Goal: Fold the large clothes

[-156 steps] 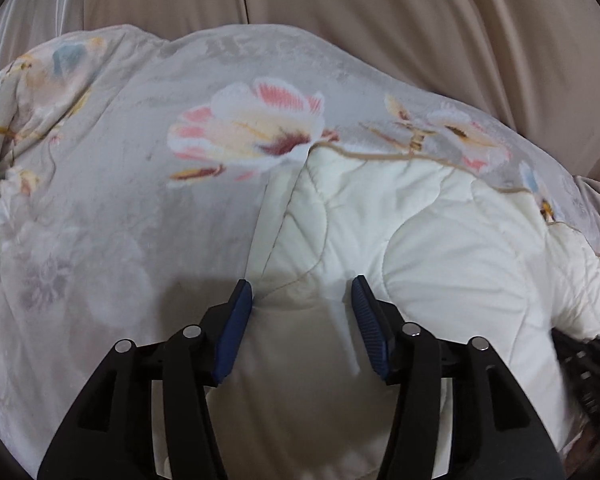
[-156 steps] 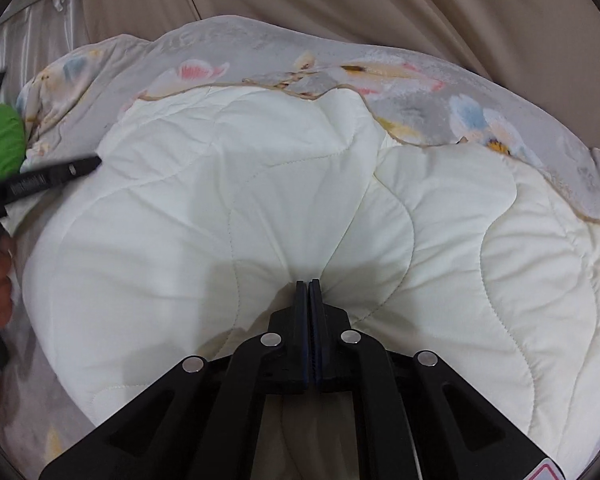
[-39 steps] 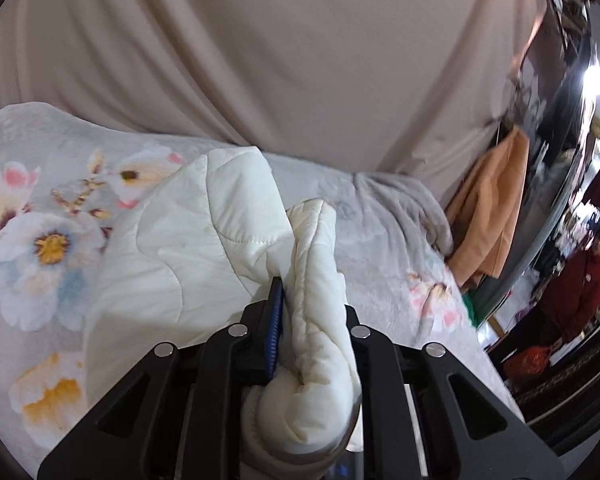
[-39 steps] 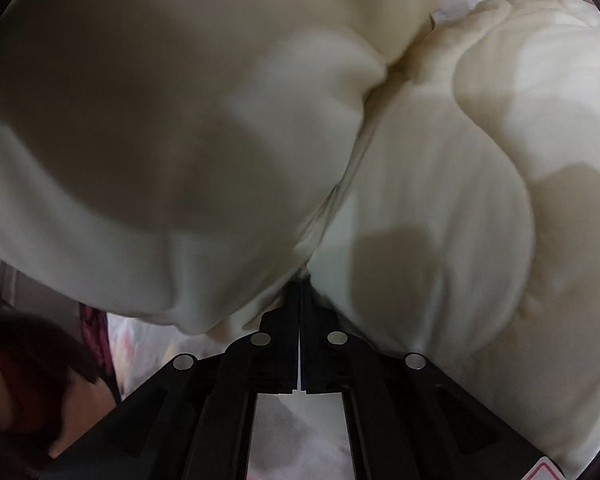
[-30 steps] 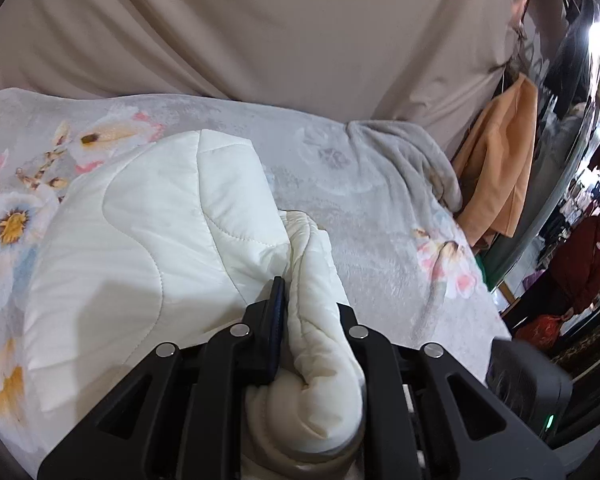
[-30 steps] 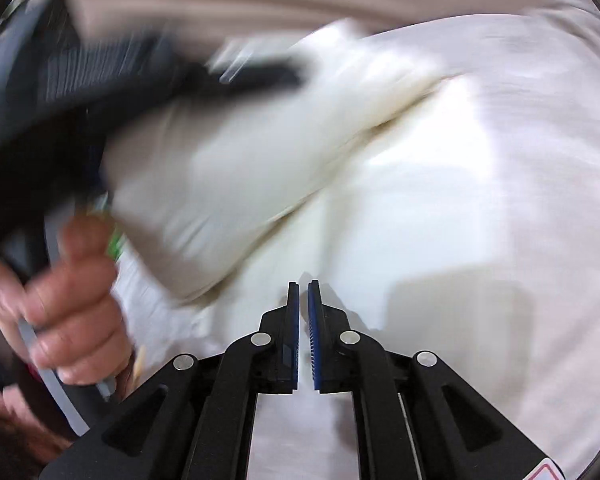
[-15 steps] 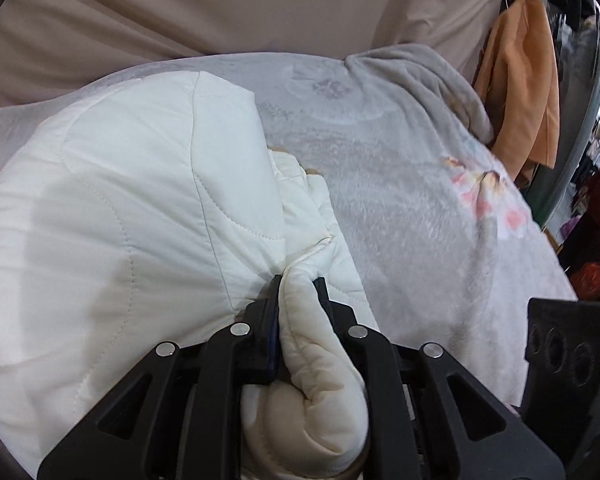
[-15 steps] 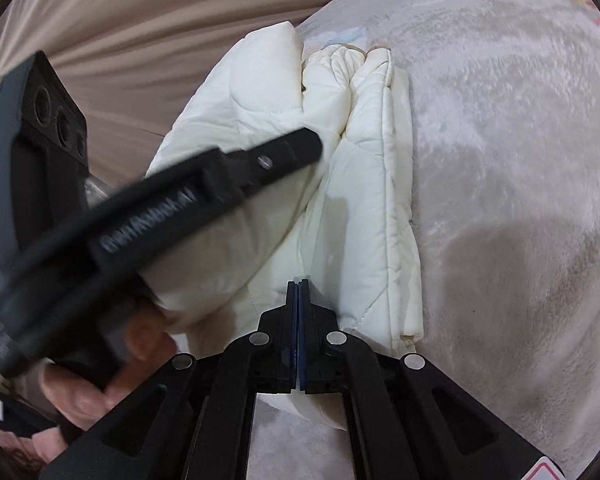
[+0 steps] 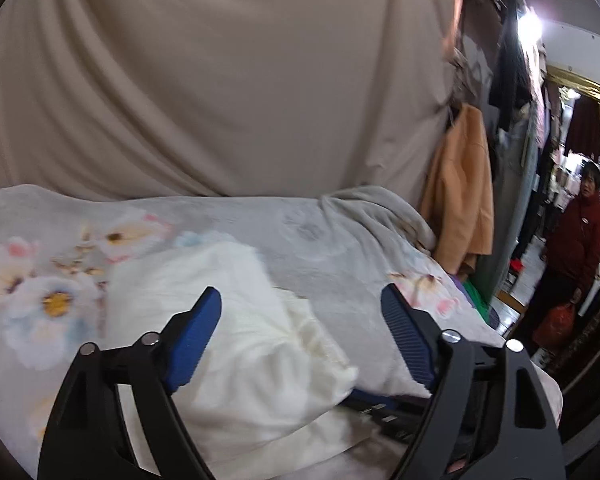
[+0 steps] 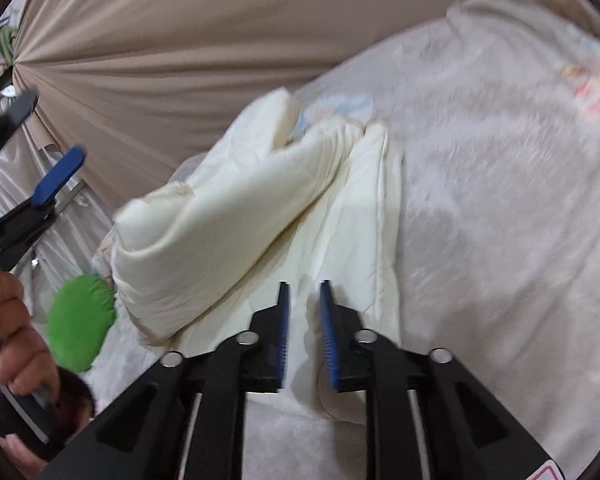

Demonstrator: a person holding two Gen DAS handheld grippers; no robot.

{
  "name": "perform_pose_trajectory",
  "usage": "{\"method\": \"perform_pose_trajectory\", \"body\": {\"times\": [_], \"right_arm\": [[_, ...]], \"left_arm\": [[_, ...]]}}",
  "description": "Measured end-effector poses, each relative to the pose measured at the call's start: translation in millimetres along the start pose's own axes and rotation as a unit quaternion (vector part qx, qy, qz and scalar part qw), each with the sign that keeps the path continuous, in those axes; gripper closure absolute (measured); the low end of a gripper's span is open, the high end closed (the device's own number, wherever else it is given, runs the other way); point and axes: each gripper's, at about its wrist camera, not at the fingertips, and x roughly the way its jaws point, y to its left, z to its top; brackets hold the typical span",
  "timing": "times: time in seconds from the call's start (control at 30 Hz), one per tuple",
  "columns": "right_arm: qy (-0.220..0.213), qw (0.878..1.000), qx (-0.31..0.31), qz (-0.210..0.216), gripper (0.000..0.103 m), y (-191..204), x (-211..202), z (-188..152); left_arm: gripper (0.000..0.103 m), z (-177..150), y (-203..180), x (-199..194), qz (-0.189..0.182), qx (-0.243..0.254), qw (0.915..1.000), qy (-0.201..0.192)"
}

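Fingers of left gripper point(image 9: 300, 336) just sprang wide, empty; right gripper point(image 10: 305, 322) just parted narrowly, gripping nothing. Cream quilted padded garment point(image 10: 260, 216) lies folded on grey floral bedspread point(image 10: 500, 200). Advice: withdraw clear, then press layers flat.

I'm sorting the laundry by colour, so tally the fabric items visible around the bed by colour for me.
Cream white: 1, the quilted jacket
Grey floral: 1, the blanket covering the bed
Green: 1, a cloth item at the bed's edge
Orange: 1, a hanging coat
Beige: 1, the backdrop curtain
Total: 5
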Motion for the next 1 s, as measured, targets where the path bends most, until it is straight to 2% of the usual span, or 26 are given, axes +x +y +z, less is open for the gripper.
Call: {"method": "perform_pose_trajectory", "body": {"times": [0.03, 0.1, 0.13, 0.2, 0.23, 0.33, 0.4, 0.5, 0.57, 0.63, 0.67, 0.7, 0.73, 0.77, 0.87, 0.93, 1.0], "right_arm": [[-0.015, 1.000, 0.001, 0.004, 0.070, 6, -9, 2], [-0.042, 0.999, 0.004, 0.024, 0.056, 18, -27, 8], [-0.056, 0.998, 0.003, 0.029, 0.052, 24, -32, 14], [-0.080, 0.996, -0.011, 0.035, 0.034, 46, -41, 27], [-0.084, 0.996, -0.021, 0.038, 0.031, 57, -39, 35], [-0.063, 0.995, -0.069, 0.025, 0.018, 90, -24, 50], [-0.034, 0.994, -0.100, -0.003, 0.017, 106, -2, 50], [0.009, 0.991, -0.116, -0.065, 0.018, 111, 36, 46], [0.017, 0.989, -0.120, -0.088, 0.021, 106, 49, 42], [0.022, 0.991, -0.110, -0.078, 0.038, 101, 50, 40], [0.025, 0.992, -0.106, -0.066, 0.063, 100, 49, 41], [0.026, 0.993, -0.106, -0.048, 0.078, 99, 43, 41], [0.017, 0.994, -0.106, -0.033, 0.081, 99, 35, 41], [0.004, 0.994, -0.110, -0.030, 0.085, 100, 26, 40], [-0.034, 0.993, -0.107, -0.043, 0.092, 97, -4, 29], [-0.045, 0.994, -0.074, -0.060, 0.094, 73, -16, 17], [-0.024, 0.996, -0.034, -0.083, 0.095, 37, -13, 2]], "left_arm": [[0.021, -2, 15, -7, 0.016, -0.012, 0.9998, 0.006], [0.021, -13, 47, -11, 0.050, -0.042, 0.9974, 0.030], [0.021, -22, 60, -11, 0.061, -0.056, 0.9957, 0.041], [0.021, -43, 84, -8, 0.079, -0.081, 0.9913, 0.068], [0.021, -55, 94, -7, 0.085, -0.094, 0.9887, 0.080], [0.021, -84, 105, -7, 0.074, -0.114, 0.9846, 0.110], [0.021, -97, 102, -8, 0.063, -0.116, 0.9840, 0.120], [0.021, -113, 94, -4, 0.056, -0.094, 0.9837, 0.143], [0.021, -124, 91, 3, 0.063, -0.079, 0.9817, 0.162], [0.021, -134, 94, 12, 0.091, -0.069, 0.9785, 0.172], [0.022, -139, 98, 17, 0.099, -0.072, 0.9760, 0.181], [0.028, -143, 104, 22, 0.102, -0.081, 0.9731, 0.190], [0.038, -148, 111, 28, 0.100, -0.096, 0.9694, 0.202], [0.041, -153, 116, 31, 0.097, -0.109, 0.9663, 0.212], [0.047, -162, 130, 34, 0.058, -0.159, 0.9602, 0.222], [0.048, -163, 129, 33, 0.055, -0.157, 0.9613, 0.219], [0.048, -165, 125, 35, 0.056, -0.143, 0.9635, 0.220]]}}
